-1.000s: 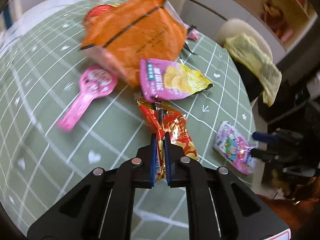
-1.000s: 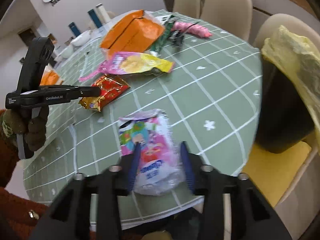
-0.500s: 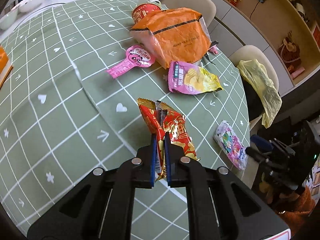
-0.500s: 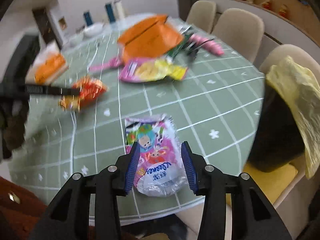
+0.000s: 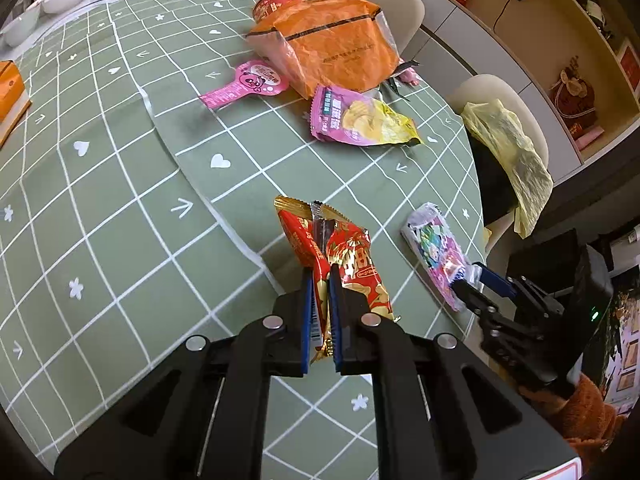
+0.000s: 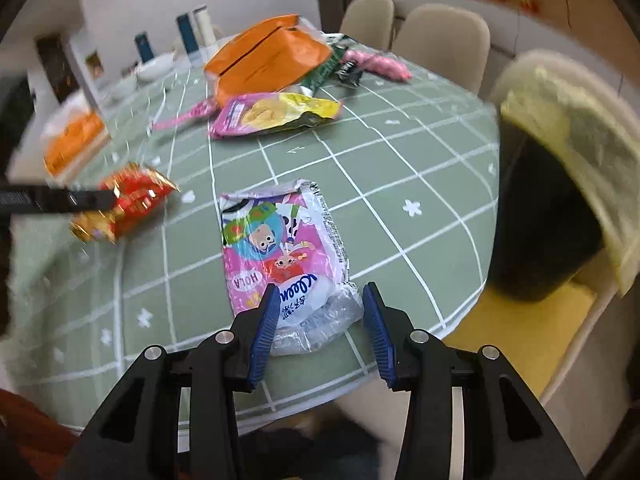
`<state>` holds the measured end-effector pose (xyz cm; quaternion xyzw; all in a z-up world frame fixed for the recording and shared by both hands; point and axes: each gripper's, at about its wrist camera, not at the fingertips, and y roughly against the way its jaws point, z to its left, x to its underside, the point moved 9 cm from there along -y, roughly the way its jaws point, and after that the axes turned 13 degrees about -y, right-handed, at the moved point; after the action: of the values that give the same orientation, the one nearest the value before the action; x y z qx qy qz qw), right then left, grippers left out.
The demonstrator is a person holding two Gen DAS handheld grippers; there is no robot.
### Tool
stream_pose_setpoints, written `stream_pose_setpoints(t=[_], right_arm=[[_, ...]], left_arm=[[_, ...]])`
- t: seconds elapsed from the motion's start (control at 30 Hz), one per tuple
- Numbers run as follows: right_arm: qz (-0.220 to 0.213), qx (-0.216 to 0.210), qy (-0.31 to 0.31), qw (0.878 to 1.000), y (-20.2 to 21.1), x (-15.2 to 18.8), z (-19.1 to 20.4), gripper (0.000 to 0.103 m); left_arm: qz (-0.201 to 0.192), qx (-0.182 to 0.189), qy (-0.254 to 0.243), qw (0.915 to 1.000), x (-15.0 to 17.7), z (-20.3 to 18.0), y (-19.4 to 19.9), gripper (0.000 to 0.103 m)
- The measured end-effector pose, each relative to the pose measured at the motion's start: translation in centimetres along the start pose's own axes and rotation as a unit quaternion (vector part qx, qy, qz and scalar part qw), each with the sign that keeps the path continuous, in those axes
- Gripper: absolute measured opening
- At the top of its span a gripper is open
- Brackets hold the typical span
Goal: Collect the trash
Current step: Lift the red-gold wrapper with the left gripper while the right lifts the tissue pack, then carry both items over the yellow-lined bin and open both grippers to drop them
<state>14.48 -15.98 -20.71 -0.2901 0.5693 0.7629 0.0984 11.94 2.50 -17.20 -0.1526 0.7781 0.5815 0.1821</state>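
My left gripper is shut on a red and gold snack wrapper and holds it above the green checked tablecloth. The wrapper also shows in the right wrist view, blurred. My right gripper is open, its fingers either side of the near end of a pink and white cartoon wet-wipe pack lying near the table edge. That pack and the right gripper show in the left wrist view. A black bin with a yellow liner stands by the table on the right.
A pink and yellow chip bag, a large orange bag, a pink paddle-shaped wrapper and a red cup lie further back. An orange box is at the left. Beige chairs ring the table.
My left gripper has lifted and pulled back with the red wrapper. My right gripper has drawn back toward the near end of the wet-wipe pack, still open.
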Motion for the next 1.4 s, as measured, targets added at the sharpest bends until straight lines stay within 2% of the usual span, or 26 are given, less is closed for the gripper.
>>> stream_pose_setpoints(t=[0.03, 0.1, 0.17, 0.3, 0.57, 0.77, 0.9, 1.1, 1.4], right_arm=[[0.002, -0.005, 0.005, 1.0, 0.2, 0.1, 0.3, 0.018], [-0.016, -0.017, 0.01, 1.0, 1.4, -0.4, 0.9, 0.013], [-0.037, -0.019, 0.013, 0.999, 3.0, -1.5, 1.0, 0.013], [-0.083, -0.026, 0.002, 0.996, 7.3, -5.5, -0.1, 0.013], [-0.14, -0.031, -0.023, 0.989, 14.2, -14.1, -3.4, 0.013], [-0.176, 0.011, -0.014, 0.984, 17.5, -17.9, -8.2, 0.013], [-0.189, 0.035, -0.029, 0.981, 18.6, -19.8, -12.8, 0.013], [-0.19, 0.059, -0.054, 0.978, 18.4, -21.6, -19.4, 0.013], [-0.178, 0.092, -0.081, 0.976, 15.8, -23.2, -28.5, 0.013]], left_arm=[[-0.001, -0.002, -0.001, 1.0, 0.1, 0.0, 0.2, 0.008], [-0.004, -0.008, -0.005, 0.9999, 0.1, 0.1, 0.7, 0.008], [-0.013, -0.014, -0.011, 0.9998, -0.4, 0.0, 1.4, 0.008], [-0.051, -0.015, -0.037, 0.9979, -3.5, -1.3, 3.5, 0.007], [-0.147, -0.004, -0.105, 0.9836, -13.1, -7.3, 8.5, 0.008], [-0.17, 0.024, -0.14, 0.9752, -19.8, -13.3, 8.4, 0.008], [-0.168, 0.04, -0.163, 0.9713, -23.0, -18.2, 6.3, 0.007], [-0.139, 0.071, -0.185, 0.9703, -26.2, -23.8, 1.2, 0.008], [-0.062, 0.109, -0.222, 0.967, -28.5, -31.0, -8.6, 0.008]])
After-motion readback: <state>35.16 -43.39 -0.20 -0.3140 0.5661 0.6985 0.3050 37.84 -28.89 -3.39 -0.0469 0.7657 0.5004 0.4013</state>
